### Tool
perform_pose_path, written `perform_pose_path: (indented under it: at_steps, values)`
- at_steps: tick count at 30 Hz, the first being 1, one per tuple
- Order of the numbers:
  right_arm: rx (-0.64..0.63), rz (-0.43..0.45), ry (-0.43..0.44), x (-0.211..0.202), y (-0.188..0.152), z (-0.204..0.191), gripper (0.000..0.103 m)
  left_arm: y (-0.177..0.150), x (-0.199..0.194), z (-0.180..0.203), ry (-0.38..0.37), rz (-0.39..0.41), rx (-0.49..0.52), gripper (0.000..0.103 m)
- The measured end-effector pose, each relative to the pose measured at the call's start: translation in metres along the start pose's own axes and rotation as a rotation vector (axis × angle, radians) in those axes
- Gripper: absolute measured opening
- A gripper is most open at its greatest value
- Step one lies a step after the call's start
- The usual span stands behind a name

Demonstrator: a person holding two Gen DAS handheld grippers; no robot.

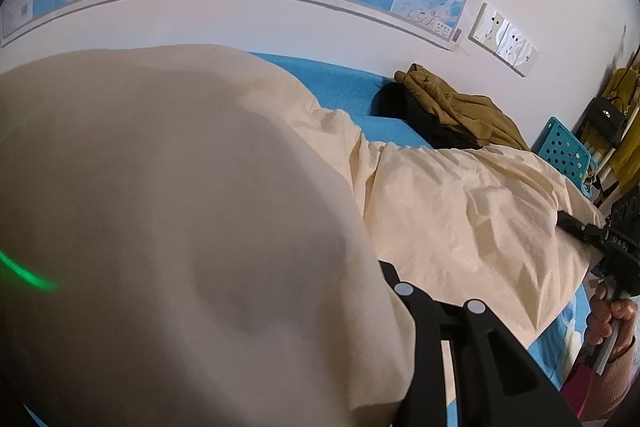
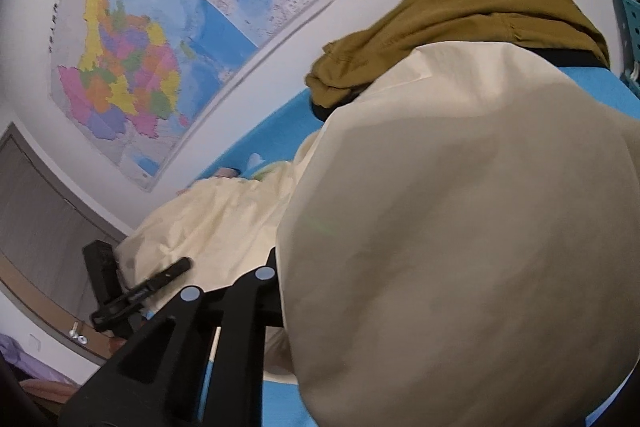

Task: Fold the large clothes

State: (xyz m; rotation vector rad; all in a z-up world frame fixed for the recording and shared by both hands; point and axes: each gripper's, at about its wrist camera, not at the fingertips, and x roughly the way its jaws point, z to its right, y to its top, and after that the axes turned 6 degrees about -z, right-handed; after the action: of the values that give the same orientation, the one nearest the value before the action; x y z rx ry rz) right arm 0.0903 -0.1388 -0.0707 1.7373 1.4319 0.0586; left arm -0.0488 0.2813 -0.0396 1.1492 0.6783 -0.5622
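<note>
A cream garment (image 1: 460, 211) drapes over both tongs, hiding their grip, above a blue-sheeted bed (image 1: 336, 83) beneath a wall map (image 2: 132, 67).

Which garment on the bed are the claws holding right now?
The cream garment, stretched between both claws. The olive-brown one and the black one beneath it lie untouched in a pile by the wall.

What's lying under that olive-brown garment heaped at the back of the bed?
Under the olive-brown garment lies something black, resting on the blue sheet. What kind of item it is stays hidden.
</note>
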Motion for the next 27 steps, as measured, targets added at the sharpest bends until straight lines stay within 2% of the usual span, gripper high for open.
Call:
perform_pose_path:
  at_steps: [6, 11, 16, 21, 27]
  values:
    - [-0.037, 0.012, 0.034, -0.007, 0.009, -0.021, 0.014, 0.010, -0.013, 0.002, -0.016, 0.023, 0.023, 0.028]
    - [-0.111, 0.043, 0.063, -0.015, 0.022, -0.052, 0.013, 0.026, -0.037, 0.002, -0.039, 0.085, 0.047, 0.027]
    - [-0.180, 0.072, 0.111, -0.018, 0.036, -0.083, 0.013, 0.040, -0.063, 0.000, -0.032, 0.153, 0.069, 0.026]
    - [-0.227, 0.083, 0.150, -0.011, 0.052, -0.108, 0.013, 0.055, -0.089, -0.013, -0.007, 0.222, 0.060, 0.026]
    - [-0.297, 0.090, 0.212, 0.011, 0.076, -0.147, 0.013, 0.077, -0.122, -0.047, 0.068, 0.298, 0.030, 0.026]
